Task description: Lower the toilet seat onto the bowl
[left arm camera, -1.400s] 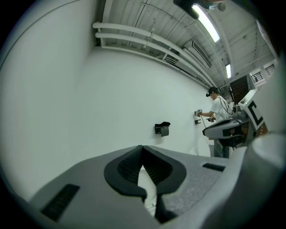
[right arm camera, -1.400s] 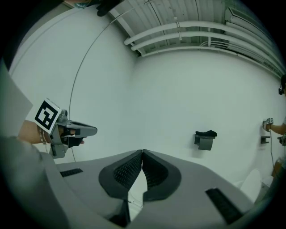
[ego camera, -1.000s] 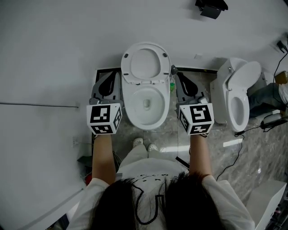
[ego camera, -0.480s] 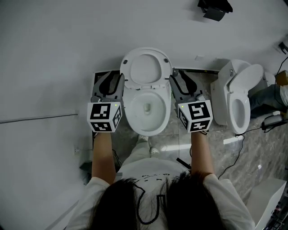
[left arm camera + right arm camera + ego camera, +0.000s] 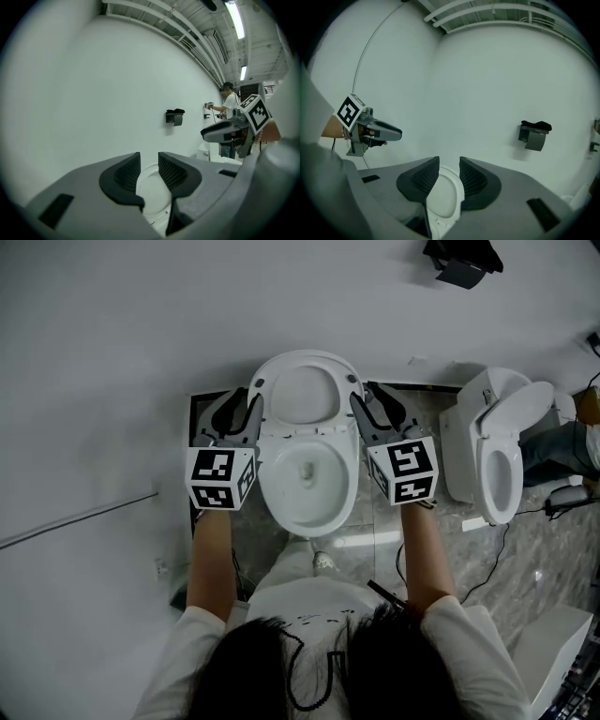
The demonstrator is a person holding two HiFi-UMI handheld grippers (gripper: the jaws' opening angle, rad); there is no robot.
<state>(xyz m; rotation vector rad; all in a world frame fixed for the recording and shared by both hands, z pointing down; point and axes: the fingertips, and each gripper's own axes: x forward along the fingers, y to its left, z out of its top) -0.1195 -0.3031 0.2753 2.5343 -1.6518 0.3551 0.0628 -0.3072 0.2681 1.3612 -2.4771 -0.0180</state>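
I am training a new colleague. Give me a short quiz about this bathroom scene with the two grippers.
1. True or false: the toilet seat lies flat on the bowl.
2. How many toilets show in the head view? A one, B two, C three.
3. Fill in: the left gripper and the right gripper have jaws ____.
Key: 1 false, it stands raised. 2 B, the second toilet at right. 3 apart; both have just been opening, nothing clamped, the seat showing through each gap.
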